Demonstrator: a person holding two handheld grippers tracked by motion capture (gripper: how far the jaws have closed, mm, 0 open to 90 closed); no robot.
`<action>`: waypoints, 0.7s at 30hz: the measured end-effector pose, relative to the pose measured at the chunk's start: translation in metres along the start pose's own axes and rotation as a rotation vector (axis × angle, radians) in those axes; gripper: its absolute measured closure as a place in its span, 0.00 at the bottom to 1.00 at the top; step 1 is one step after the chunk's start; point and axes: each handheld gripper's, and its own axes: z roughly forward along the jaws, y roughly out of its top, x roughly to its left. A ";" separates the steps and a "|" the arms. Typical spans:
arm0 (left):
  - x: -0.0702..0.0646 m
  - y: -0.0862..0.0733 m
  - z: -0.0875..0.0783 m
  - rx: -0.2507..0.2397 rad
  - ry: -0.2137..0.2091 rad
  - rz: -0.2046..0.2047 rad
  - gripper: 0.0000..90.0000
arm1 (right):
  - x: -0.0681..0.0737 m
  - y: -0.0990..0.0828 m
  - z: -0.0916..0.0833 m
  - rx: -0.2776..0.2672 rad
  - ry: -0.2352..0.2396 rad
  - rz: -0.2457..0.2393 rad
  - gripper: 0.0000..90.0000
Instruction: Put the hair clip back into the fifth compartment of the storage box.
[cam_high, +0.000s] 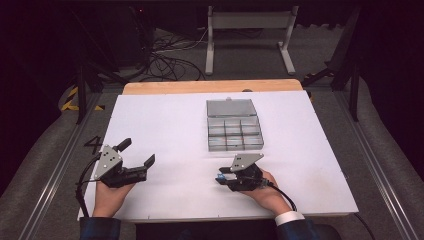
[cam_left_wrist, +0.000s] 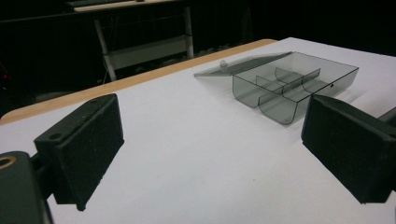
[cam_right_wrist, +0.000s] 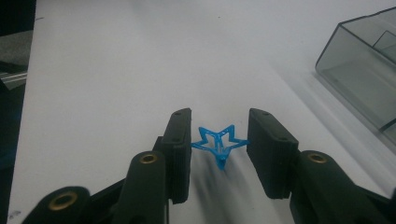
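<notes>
A small blue star-shaped piece (cam_right_wrist: 217, 141) sits between the pads of my right gripper (cam_right_wrist: 218, 135), and its points touch both pads just above the white table top. In the high view this right gripper (cam_high: 221, 176) is near the front edge, right of centre, with the blue star (cam_high: 220, 178) at its tip. A clear grey compartment box (cam_high: 235, 131) lies open just beyond it, lid (cam_high: 231, 107) folded back. My left gripper (cam_high: 138, 151) rests at the front left, jaws wide apart and empty. From the left gripper (cam_left_wrist: 212, 121), the box (cam_left_wrist: 294, 84) lies ahead to the right.
The white board (cam_high: 165, 125) covers a wooden table whose edge (cam_high: 210, 86) shows at the back. Beyond it are a metal stand (cam_high: 248, 30) and loose cables (cam_high: 170, 60) on the floor. The near corner of the box (cam_right_wrist: 364, 70) lies right of the right gripper.
</notes>
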 end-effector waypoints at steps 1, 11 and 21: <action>0.000 0.000 0.000 0.001 -0.001 0.000 0.07 | 0.000 0.000 0.000 -0.004 -0.005 0.000 0.68; 0.001 0.000 0.000 0.003 0.001 0.001 0.07 | -0.006 0.001 -0.009 -0.052 -0.068 0.040 0.68; 0.002 0.000 -0.001 0.000 0.007 0.003 0.07 | -0.007 0.005 -0.013 -0.069 -0.121 0.050 0.68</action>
